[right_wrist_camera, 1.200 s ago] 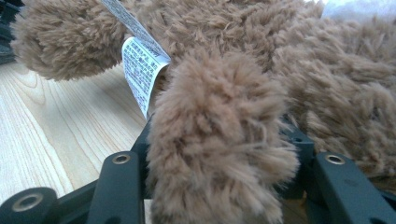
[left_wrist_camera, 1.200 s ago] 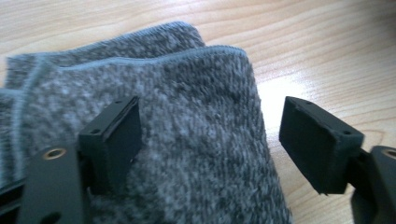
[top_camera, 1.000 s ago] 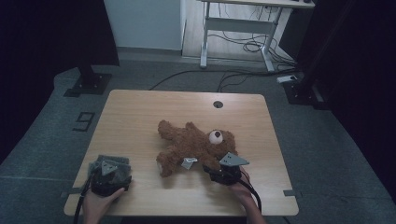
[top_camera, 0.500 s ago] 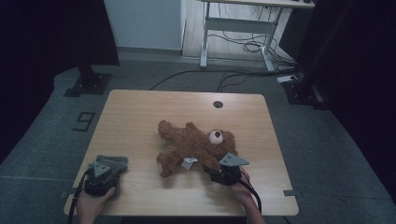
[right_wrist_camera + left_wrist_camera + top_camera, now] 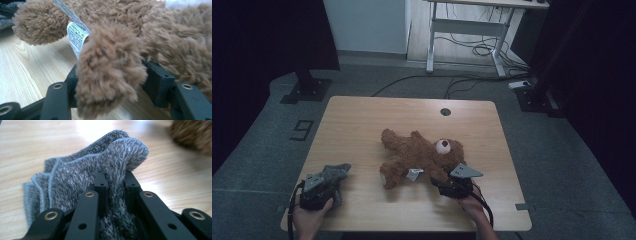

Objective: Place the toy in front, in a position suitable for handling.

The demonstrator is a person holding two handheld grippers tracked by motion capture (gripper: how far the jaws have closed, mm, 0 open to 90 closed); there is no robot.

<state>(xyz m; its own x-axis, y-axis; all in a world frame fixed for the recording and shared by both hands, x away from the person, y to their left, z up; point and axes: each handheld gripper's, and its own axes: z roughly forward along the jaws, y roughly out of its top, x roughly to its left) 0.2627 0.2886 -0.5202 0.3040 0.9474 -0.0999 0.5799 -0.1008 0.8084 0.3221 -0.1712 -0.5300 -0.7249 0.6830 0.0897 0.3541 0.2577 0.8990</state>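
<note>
A brown teddy bear [image 5: 417, 155] lies on its back in the middle of the wooden table [image 5: 362, 125], with a white label [image 5: 414, 174] by its leg. My right gripper [image 5: 438, 179] has one furry arm [image 5: 110, 62] of the bear between its jaws. These jaws have just been opening, and fur still touches both. A crumpled grey knitted cloth [image 5: 337, 172] lies near the front left corner. My left gripper [image 5: 319, 187] has just closed and pinches a fold of the cloth [image 5: 87, 167] between its jaws [image 5: 116, 178].
A round cable hole [image 5: 445, 111] sits at the table's far edge. Beyond the table stand a white desk frame [image 5: 462, 30] with cables on the floor and dark stands on both sides. Bare wood stretches across the far left of the table.
My left gripper has shifted a little left and toward the front edge, and its jaws have closed on the grey cloth. The right gripper and the bear have stayed in place.
</note>
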